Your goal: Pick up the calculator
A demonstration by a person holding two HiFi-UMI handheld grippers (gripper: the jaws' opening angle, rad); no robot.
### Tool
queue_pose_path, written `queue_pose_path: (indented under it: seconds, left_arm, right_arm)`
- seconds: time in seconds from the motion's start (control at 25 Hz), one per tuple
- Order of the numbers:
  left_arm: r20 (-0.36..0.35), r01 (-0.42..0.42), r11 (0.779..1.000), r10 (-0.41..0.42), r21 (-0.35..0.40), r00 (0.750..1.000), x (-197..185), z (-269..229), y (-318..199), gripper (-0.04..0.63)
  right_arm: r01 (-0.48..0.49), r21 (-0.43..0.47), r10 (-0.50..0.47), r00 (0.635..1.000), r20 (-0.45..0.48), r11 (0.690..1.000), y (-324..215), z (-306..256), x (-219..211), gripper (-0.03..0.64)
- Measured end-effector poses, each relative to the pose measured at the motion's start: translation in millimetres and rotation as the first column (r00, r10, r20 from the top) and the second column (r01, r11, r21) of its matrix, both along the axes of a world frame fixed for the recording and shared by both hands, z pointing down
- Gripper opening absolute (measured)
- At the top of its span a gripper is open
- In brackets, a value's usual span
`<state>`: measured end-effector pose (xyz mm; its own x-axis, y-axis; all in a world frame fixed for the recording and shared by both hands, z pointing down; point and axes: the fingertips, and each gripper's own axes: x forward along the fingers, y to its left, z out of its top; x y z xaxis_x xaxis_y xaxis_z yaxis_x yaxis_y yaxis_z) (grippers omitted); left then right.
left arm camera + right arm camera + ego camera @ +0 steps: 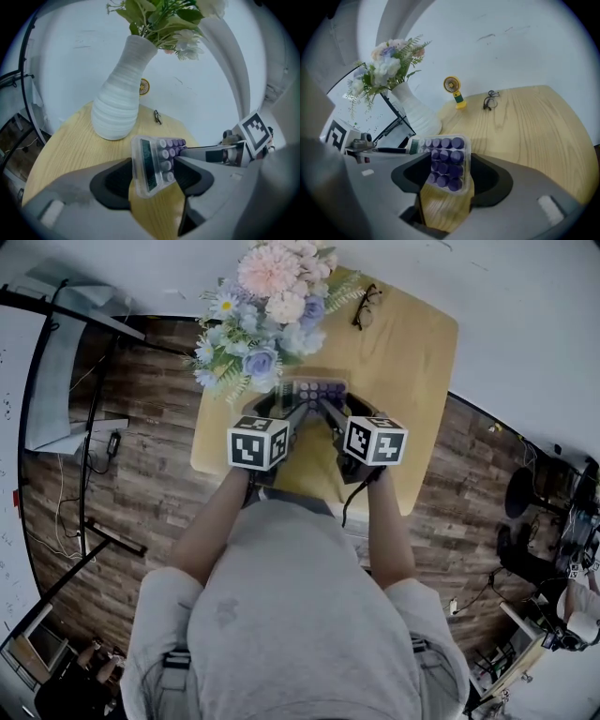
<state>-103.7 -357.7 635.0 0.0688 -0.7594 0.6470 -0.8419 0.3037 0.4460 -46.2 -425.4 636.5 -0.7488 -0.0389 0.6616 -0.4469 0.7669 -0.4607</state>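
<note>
The calculator, clear-cased with purple keys, lies between both grippers over the round wooden table, just in front of the flower vase. In the left gripper view its display end stands tilted on edge between the pads, and my left gripper is shut on it. In the right gripper view the keypad end fills the gap between the pads, with my right gripper shut on it. Wood grain shows beneath the calculator in both views. From the head view, the two grippers converge on it side by side.
A white ribbed vase of pastel flowers stands close behind the calculator. Folded glasses lie at the table's far edge, and a small yellow fan stands near them. Beyond the table are dark wood floor, cables and stands.
</note>
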Motion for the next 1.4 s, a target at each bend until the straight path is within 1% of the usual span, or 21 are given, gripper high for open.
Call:
queue_pose_path:
  seconds: [0.16, 0.28, 0.36, 0.48, 0.64, 0.8, 0.96, 1.2, 1.4]
  left_arm:
    - [0.035, -0.042, 0.999, 0.041, 0.023, 0.999, 2, -12, 0, 0.278]
    - [0.055, -0.079, 0.996, 0.076, 0.050, 0.996, 3, -23, -2, 0.278]
    - [0.082, -0.112, 0.991, 0.106, 0.070, 0.991, 5, -32, -3, 0.278]
    - [0.138, -0.167, 0.981, 0.152, 0.104, 0.979, 11, -48, -6, 0.278]
    - [0.196, -0.232, 0.960, 0.200, 0.159, 0.960, 20, -74, -10, 0.278]
    - [0.253, -0.305, 0.930, 0.251, 0.204, 0.934, 32, -98, -12, 0.278]
    - [0.283, -0.360, 0.900, 0.288, 0.248, 0.915, 44, -120, -13, 0.278]
    - [0.318, -0.432, 0.845, 0.335, 0.315, 0.887, 60, -155, -13, 0.278]
    - [0.367, -0.494, 0.788, 0.365, 0.368, 0.856, 71, -184, -13, 0.278]
  right_arm:
    - [-0.047, 0.065, 0.045, 0.998, 0.037, 0.997, 1, -20, 6, 0.249]
    - [-0.096, 0.109, 0.090, 0.994, 0.060, 0.989, 2, -34, 11, 0.247]
    - [-0.134, 0.127, 0.125, 0.989, 0.081, 0.983, 3, -43, 15, 0.245]
    - [-0.204, 0.140, 0.187, 0.975, 0.122, 0.969, 6, -57, 25, 0.247]
    - [-0.301, 0.139, 0.274, 0.945, 0.181, 0.944, 10, -76, 41, 0.247]
    - [-0.376, 0.170, 0.333, 0.914, 0.232, 0.911, 13, -99, 55, 0.247]
    - [-0.433, 0.232, 0.371, 0.889, 0.269, 0.871, 17, -124, 69, 0.247]
    - [-0.508, 0.337, 0.413, 0.854, 0.316, 0.793, 24, -164, 89, 0.247]
    - [-0.567, 0.397, 0.446, 0.820, 0.359, 0.722, 31, -194, 102, 0.247]
